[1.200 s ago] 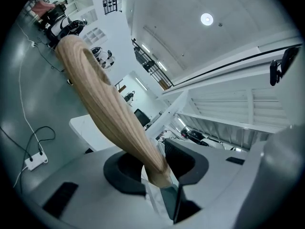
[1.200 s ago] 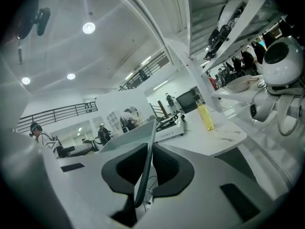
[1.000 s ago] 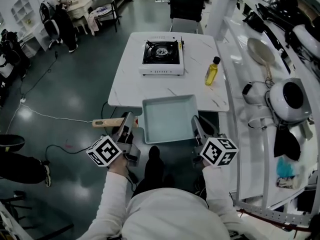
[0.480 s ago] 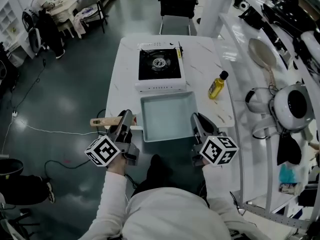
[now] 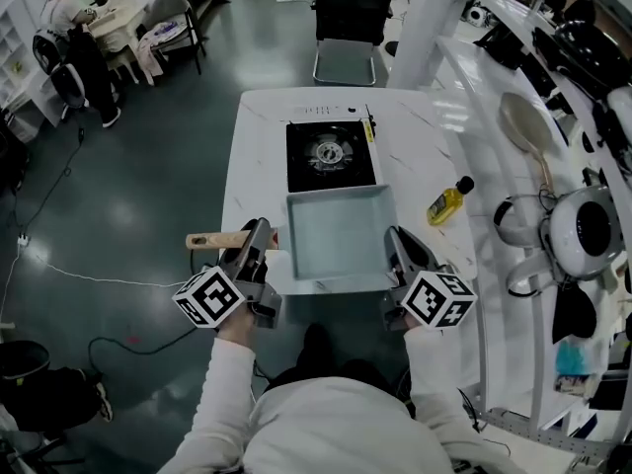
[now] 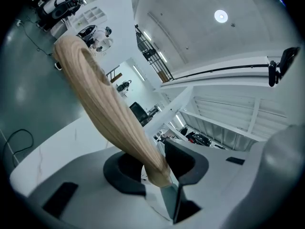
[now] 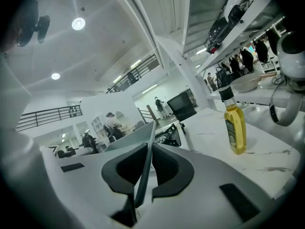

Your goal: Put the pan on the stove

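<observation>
Holding pan (image 5: pixel 341 237) from both sides. Pan: square, shallow, pale matte grey, thin walls, with a straight light-wood handle (image 5: pixel 219 240) sticking out left. Left gripper (image 5: pixel 259 243) is clamped on the handle close to the pan, dark pads pressing the rounded wood. Right gripper (image 5: pixel 397 247) pinches the thin right wall edge-on. Pan spans between the two over the white marbled table (image 5: pixel 259 146), far edge overlapping the front of the black-topped stove (image 5: pixel 330 154) with its round burner. Yellow oil bottle (image 5: pixel 449 201) stands just right.
</observation>
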### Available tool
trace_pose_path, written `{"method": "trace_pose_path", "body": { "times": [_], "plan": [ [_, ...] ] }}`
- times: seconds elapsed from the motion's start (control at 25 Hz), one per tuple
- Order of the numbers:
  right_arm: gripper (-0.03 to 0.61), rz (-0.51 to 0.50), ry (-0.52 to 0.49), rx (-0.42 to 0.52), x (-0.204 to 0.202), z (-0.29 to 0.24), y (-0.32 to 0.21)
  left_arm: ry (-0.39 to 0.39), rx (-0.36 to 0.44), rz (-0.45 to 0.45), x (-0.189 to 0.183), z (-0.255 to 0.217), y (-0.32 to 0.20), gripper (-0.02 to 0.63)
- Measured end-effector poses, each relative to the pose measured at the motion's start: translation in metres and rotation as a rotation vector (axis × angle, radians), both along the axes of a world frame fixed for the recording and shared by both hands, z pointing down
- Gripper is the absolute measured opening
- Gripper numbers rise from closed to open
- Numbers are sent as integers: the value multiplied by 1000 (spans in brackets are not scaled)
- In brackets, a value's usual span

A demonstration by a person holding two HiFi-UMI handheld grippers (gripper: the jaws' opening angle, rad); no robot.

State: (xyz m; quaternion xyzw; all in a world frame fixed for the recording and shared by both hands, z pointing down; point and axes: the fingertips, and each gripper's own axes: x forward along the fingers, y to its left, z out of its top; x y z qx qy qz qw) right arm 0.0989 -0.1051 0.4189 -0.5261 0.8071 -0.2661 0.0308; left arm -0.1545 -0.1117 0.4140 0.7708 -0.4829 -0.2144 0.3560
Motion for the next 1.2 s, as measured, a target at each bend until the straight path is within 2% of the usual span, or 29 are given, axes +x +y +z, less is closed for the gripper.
{"method": "trace_pose_path", "body": {
  "times": [0.56, 1.2],
  "plan": [
    [49, 27, 16, -27, -7, 5, -60, 3, -3, 42, -5, 3, -69, 138],
    [49, -25, 32, -50, -12, 16, -151, 0, -25, 18, -10, 13, -153, 138]
  ]
}}
